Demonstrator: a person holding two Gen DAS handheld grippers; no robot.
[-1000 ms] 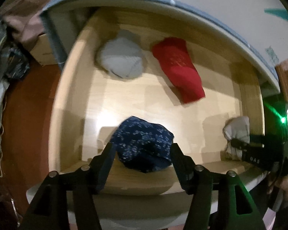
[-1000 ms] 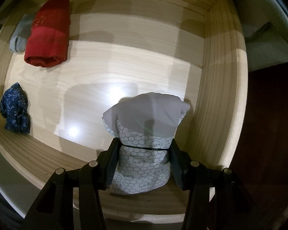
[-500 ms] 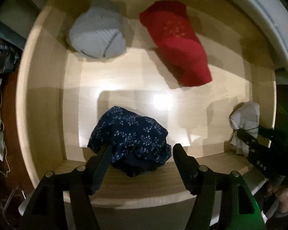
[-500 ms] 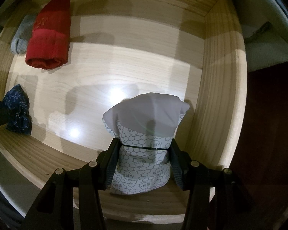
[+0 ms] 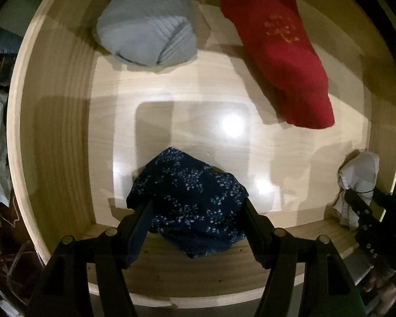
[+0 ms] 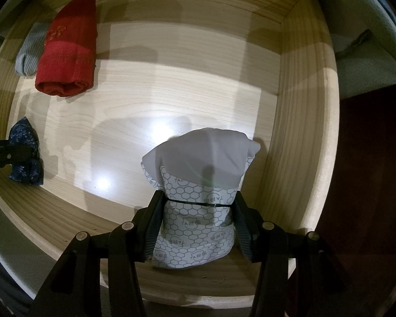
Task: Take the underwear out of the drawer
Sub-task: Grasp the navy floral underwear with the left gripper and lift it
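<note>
Four folded garments lie in the open wooden drawer (image 5: 52, 121). The left gripper (image 5: 196, 211) points down with its jaws spread wide on either side of the navy floral underwear (image 5: 190, 200), which rests on the drawer floor against the front wall; whether the pads press on the cloth cannot be told. The right gripper (image 6: 195, 211) is clamped on the white hexagon-print underwear (image 6: 198, 185), near the front right corner of the drawer. A rolled grey ribbed garment (image 5: 147, 37) and a red garment (image 5: 282, 52) with a gold motif lie side by side at the rear.
</note>
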